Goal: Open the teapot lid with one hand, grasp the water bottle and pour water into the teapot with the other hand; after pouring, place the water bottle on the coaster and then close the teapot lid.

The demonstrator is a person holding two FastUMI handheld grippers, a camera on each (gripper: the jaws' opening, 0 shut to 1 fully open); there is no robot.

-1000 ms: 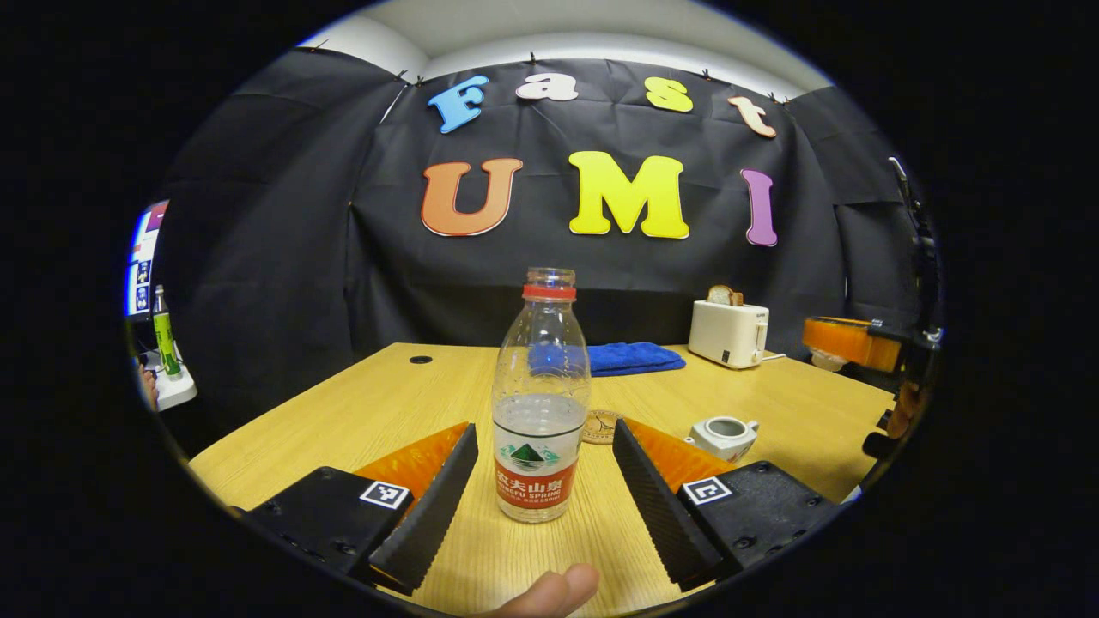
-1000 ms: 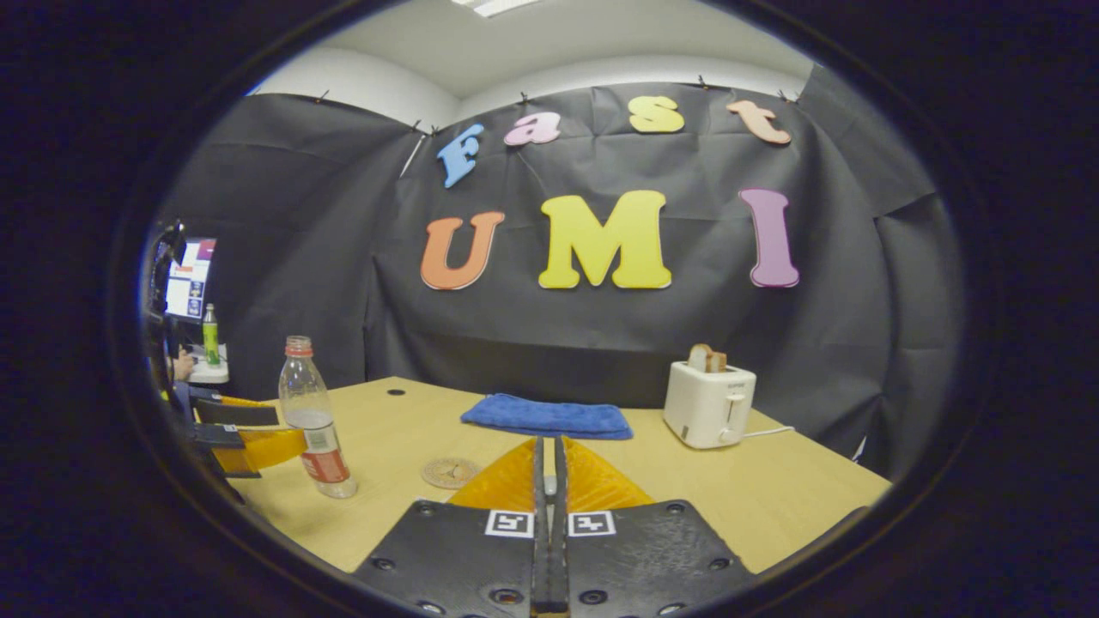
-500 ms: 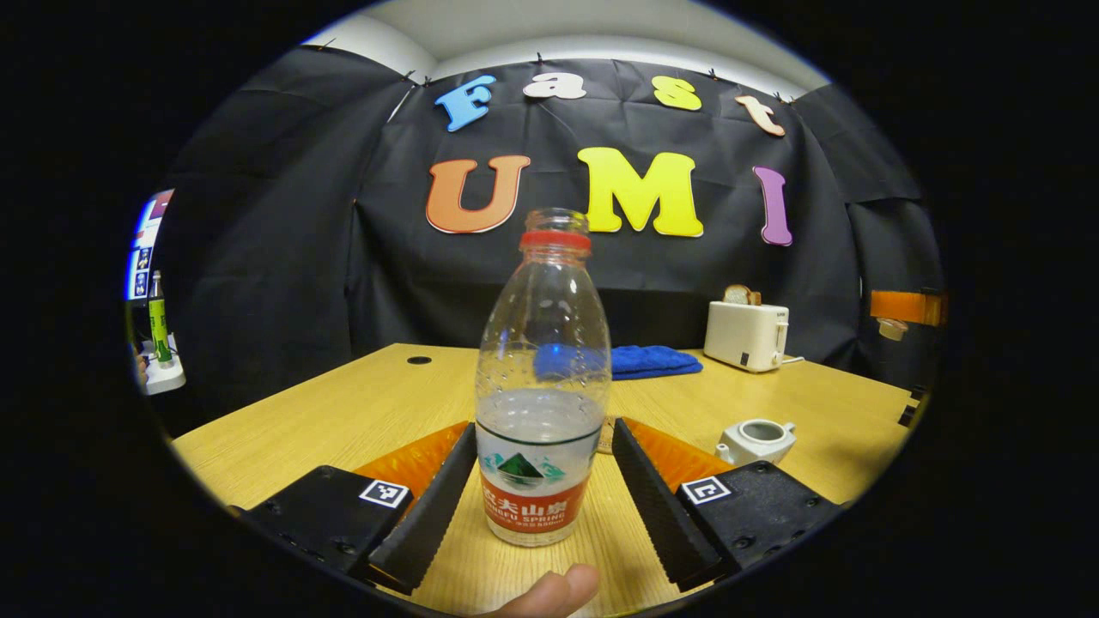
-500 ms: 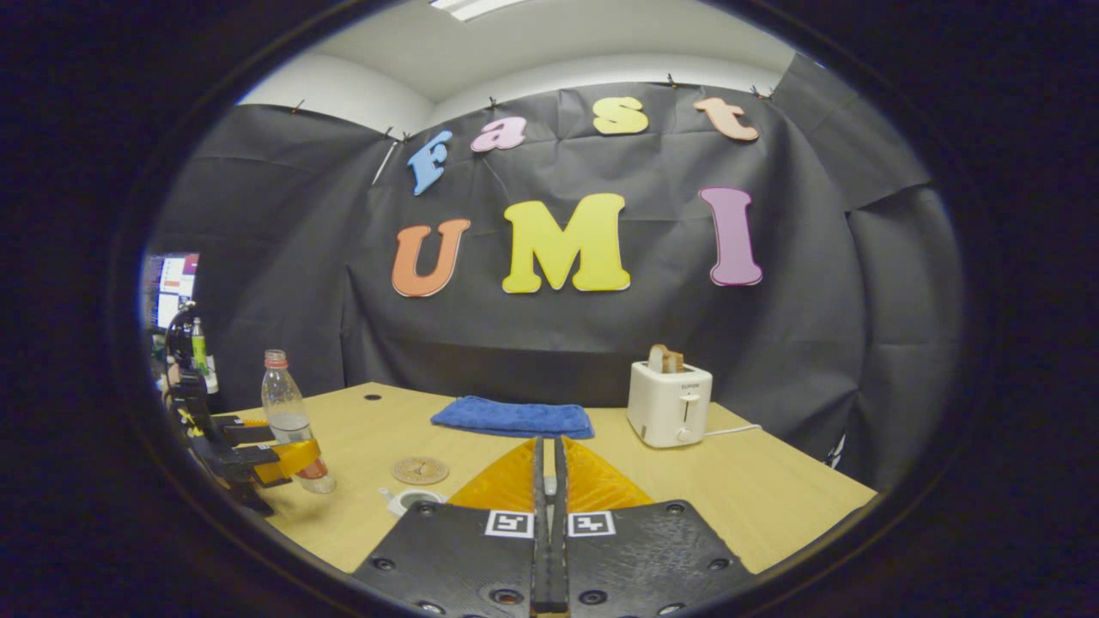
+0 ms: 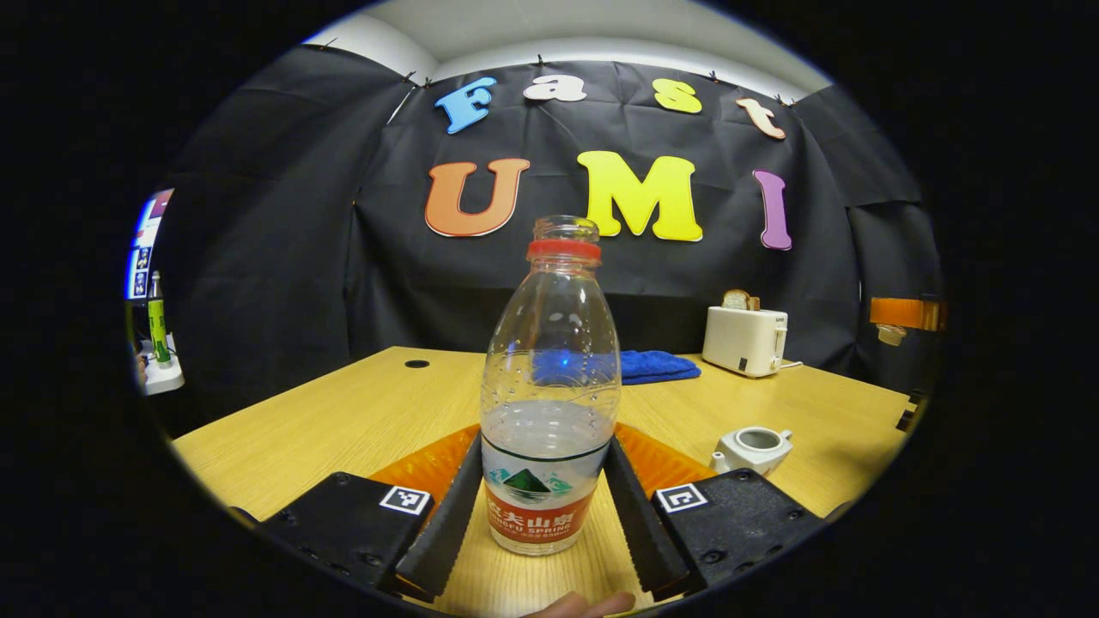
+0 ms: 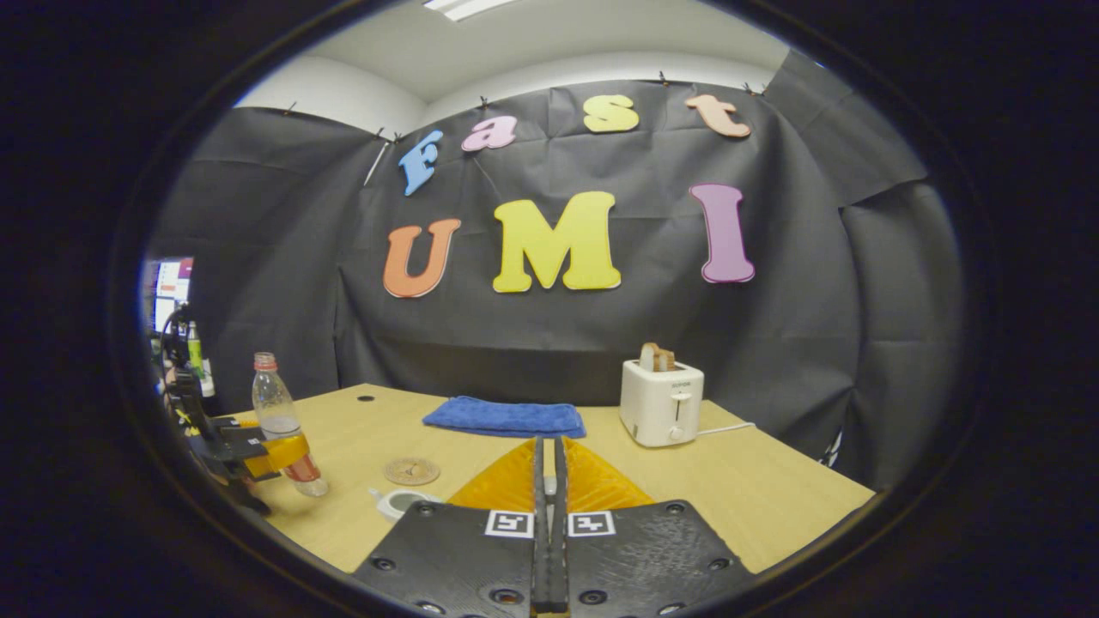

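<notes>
A clear water bottle [image 5: 549,412] with a red neck ring, no cap and about a third of water stands upright on the wooden table [image 5: 343,421]. My left gripper [image 5: 543,446] is shut on it, both fingers pressing the label. The white teapot [image 5: 751,446] sits lidless to the right. In the right gripper view, my right gripper [image 6: 547,442] is shut, raised above the table. From the left gripper view it appears at the far right [image 5: 903,312] with a small white lid [image 5: 890,333] hanging beneath it. The round coaster [image 6: 411,470] lies between the bottle [image 6: 279,425] and the teapot [image 6: 399,502].
A folded blue cloth [image 6: 505,417] lies at the back of the table, and a white toaster [image 6: 661,402] with bread stands to its right. A small hole [image 5: 416,364] marks the table's far left. A green bottle [image 5: 158,319] stands off the table at the left.
My left gripper's fingers closed in from either side until they press the bottle. The right gripper drifted a little and stays shut.
</notes>
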